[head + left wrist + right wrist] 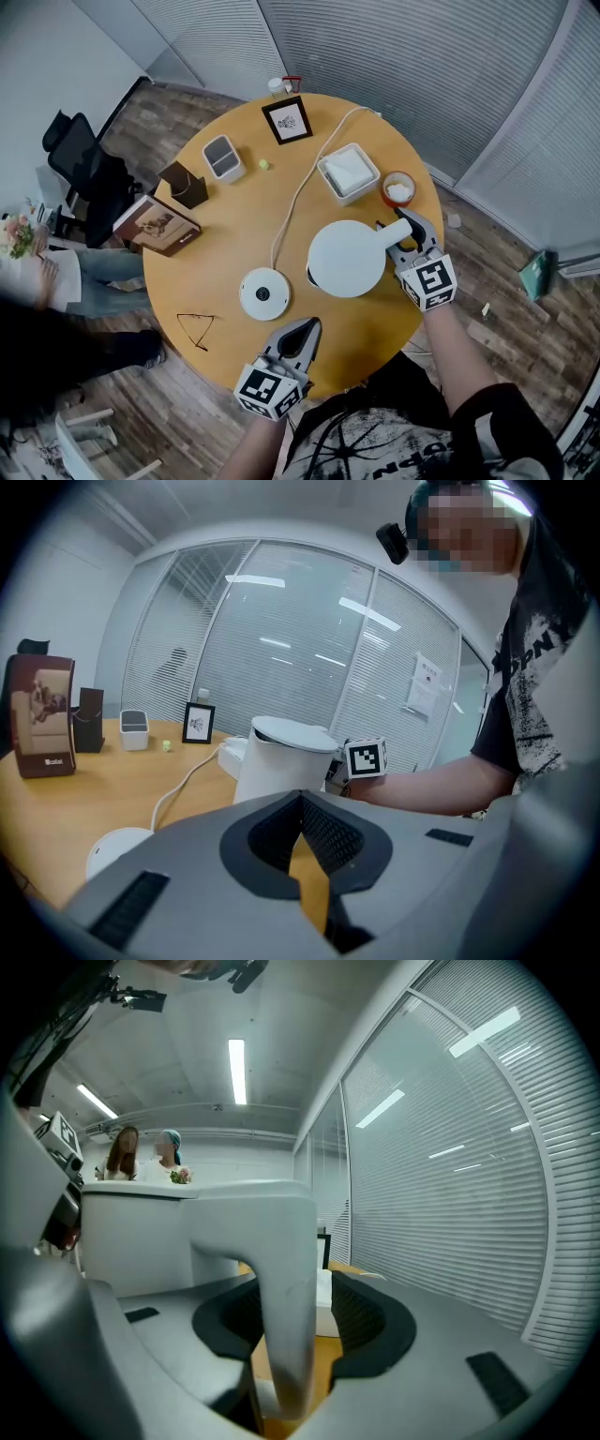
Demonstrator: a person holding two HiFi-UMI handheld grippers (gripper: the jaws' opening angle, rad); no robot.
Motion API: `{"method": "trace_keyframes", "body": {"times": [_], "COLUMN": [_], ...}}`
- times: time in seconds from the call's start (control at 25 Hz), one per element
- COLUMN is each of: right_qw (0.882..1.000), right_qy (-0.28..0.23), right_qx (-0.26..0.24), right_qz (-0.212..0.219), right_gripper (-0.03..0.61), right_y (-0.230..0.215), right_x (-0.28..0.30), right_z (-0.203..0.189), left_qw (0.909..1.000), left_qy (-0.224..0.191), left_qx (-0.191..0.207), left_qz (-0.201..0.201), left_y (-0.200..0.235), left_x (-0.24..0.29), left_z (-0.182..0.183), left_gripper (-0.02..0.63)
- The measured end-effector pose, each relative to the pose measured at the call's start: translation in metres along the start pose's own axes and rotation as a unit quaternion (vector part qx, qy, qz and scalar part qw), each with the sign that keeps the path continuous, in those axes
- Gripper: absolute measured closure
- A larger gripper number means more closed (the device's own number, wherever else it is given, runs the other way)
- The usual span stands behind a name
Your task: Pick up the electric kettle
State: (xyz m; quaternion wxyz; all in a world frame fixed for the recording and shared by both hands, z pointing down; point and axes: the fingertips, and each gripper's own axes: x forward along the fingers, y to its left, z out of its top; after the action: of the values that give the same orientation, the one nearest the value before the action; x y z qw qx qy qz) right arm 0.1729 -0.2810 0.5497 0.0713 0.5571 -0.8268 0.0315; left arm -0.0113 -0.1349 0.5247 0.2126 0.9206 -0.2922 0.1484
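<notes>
Slippage is the chief worry. The right gripper [405, 232] has its jaws apart on either side of the handle [286, 1279] of the electric kettle [347, 258], not pressing on it, so nothing is held yet. If they close off-centre on that smooth white handle, the body may, I judge, swing or tip as it rises. The kettle stands on the right part of the table [225, 234], just right of its round base [263, 293] and off it. A careless lift could also knock the small bowl [398, 190] just beyond the handle. The left gripper [302, 336] rests at the near edge, jaws closed on nothing.

The kettle's lid is down, so its contents cannot be seen. The bowl holds something white. The square box [349, 172] holds folded white paper. The small white tub [223, 157], far left, shows only a grey inside.
</notes>
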Motion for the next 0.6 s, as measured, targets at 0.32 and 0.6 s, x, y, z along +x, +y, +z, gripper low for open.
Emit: {"method": "trace_keyframes", "body": {"times": [0.32,0.6], "right_qw": [1.0,0.999], "right_qy": [0.017,0.041], "right_qx": [-0.001,0.021], "right_qz": [-0.008,-0.023], "right_gripper": [0.383,0.384], "right_y": [-0.001,0.012], "right_x": [-0.03,-0.077], "right_z": [-0.006,-0.012], "left_qw": [0.9998,0.999], "left_qy": [-0.012,-0.039], "left_qx": [0.012,0.021], "left_qz": [-0.006,-0.003], "left_y": [-0.014,-0.023], "left_x": [-0.005,-0.023], "left_z": [0.005,0.015], "left_gripper": [0.614,0.614]}}
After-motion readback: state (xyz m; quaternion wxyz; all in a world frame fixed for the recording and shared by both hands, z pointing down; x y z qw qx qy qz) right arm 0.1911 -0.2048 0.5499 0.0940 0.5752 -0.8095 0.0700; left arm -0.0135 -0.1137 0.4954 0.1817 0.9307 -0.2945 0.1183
